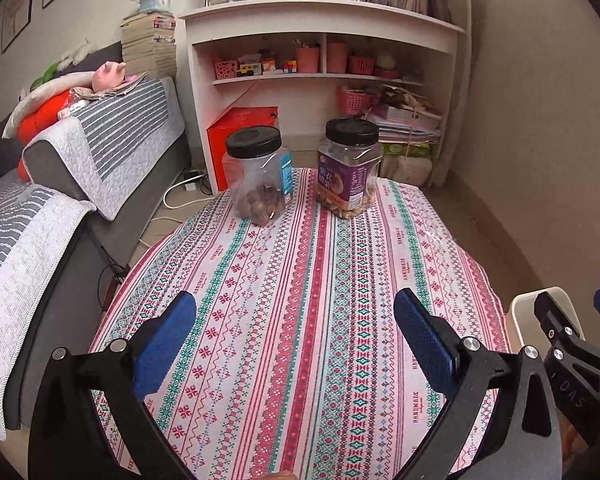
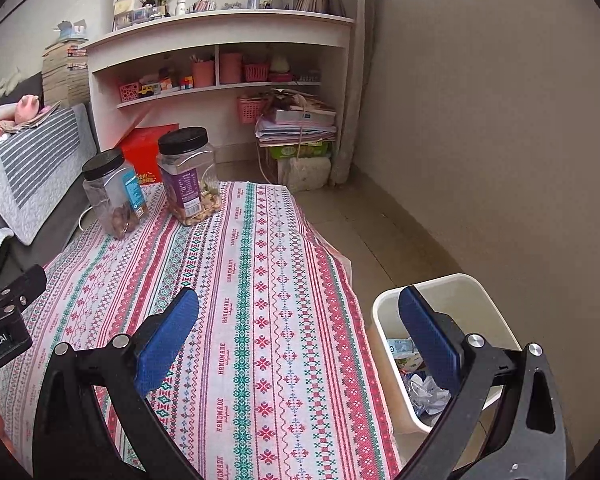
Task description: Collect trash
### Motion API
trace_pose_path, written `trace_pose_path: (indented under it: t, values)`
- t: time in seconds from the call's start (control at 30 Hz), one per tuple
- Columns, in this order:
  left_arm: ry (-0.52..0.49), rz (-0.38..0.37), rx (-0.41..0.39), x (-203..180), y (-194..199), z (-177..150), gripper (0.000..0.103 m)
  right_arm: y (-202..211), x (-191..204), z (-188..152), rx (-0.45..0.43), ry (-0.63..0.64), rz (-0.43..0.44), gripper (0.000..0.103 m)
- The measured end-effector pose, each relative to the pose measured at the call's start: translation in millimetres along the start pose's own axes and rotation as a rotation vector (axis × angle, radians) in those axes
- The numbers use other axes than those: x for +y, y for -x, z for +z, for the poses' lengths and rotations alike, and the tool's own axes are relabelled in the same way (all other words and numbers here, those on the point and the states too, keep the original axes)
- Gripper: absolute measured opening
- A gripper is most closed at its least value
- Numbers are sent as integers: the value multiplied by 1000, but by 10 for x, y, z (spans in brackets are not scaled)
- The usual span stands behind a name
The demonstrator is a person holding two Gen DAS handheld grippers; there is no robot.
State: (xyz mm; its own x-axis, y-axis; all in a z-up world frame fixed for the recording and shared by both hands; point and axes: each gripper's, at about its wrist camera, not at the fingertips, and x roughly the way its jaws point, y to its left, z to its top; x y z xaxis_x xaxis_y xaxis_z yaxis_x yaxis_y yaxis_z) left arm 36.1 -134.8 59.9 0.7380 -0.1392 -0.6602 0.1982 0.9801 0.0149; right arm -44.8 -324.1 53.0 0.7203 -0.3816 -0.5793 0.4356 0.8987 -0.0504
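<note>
A cream waste bin [image 2: 384,312] stands on the floor by the table's right edge, with crumpled paper and wrappers [image 2: 426,394] inside. Its rim also shows in the left wrist view [image 1: 518,312]. My right gripper [image 2: 298,332] is open and empty, its right finger over the bin, its left finger over the tablecloth. My left gripper [image 1: 294,334] is open and empty above the near part of the table. No loose trash shows on the cloth.
The table has a patterned pink and green cloth [image 1: 300,300]. Two black-lidded clear jars stand at its far end: one of dark nuts [image 1: 258,176], one purple-labelled [image 1: 350,168]. A grey sofa [image 1: 40,220] lies left, a white shelf [image 1: 320,60] behind, a wall [image 2: 500,140] right.
</note>
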Motion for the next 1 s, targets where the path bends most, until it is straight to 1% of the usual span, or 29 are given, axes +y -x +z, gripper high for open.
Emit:
trace_pose_path:
  t: [0.3,0.53,1.0]
  values:
    - [-25,-18,-16,-222,35,16,96,12,-192,-1,-10,-38,-6,96]
    - [-39,-15,-21,-329,25,15,96,33,-285,6,-19,-56,-1,96]
    - [-52,-13,-29,-374,-13,-1,96,30,-302,0,-9,-52,5,96]
